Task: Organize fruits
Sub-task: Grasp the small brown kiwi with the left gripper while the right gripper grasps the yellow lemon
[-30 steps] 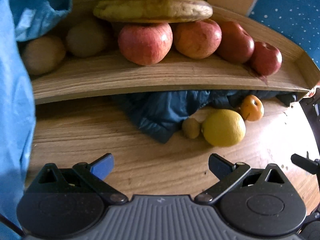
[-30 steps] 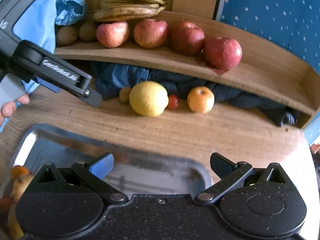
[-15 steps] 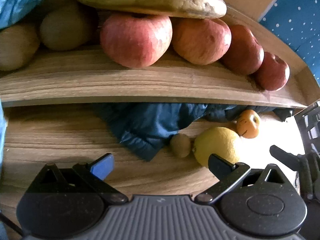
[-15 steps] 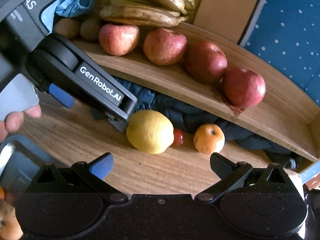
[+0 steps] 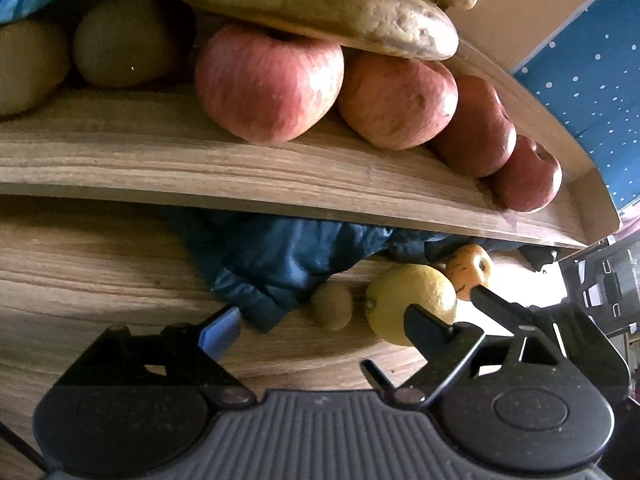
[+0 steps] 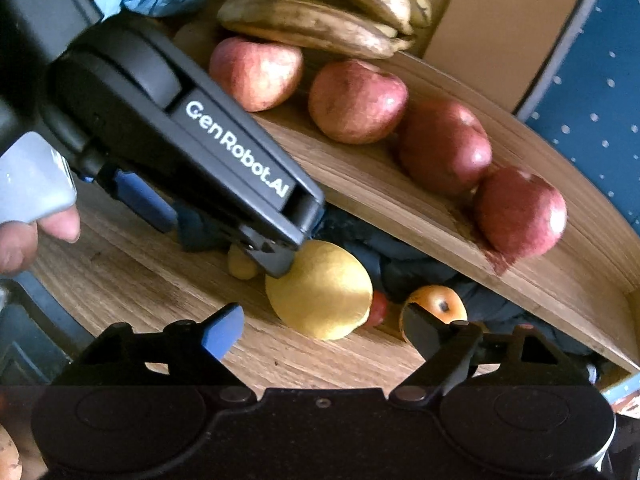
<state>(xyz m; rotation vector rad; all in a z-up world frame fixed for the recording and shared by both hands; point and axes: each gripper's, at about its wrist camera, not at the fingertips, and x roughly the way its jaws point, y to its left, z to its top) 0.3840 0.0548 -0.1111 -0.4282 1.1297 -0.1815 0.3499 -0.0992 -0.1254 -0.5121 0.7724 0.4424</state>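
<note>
On the left, my left gripper [image 5: 322, 326] points down at the wooden desk [image 5: 100, 264], its jaws closing with nothing pressed between them; a small kiwi [image 5: 332, 306] lies on the desk in the gap ahead. Above it, a wooden shelf [image 5: 200, 160] carries kiwis, four red apples [image 5: 268, 84] in a row and bananas [image 5: 320, 4] resting on top. Under the shelf lies a crumpled dark blue cloth [image 5: 276, 264]. Right of the kiwi sits a yellow lemon [image 6: 320, 290], with the left gripper's far finger just touching its top. My right gripper [image 6: 320, 326] faces the lemon, jaws closing but not yet on it. Further right lie a small red fruit [image 6: 378, 308] and an orange-coloured fruit [image 6: 440, 304].
</note>
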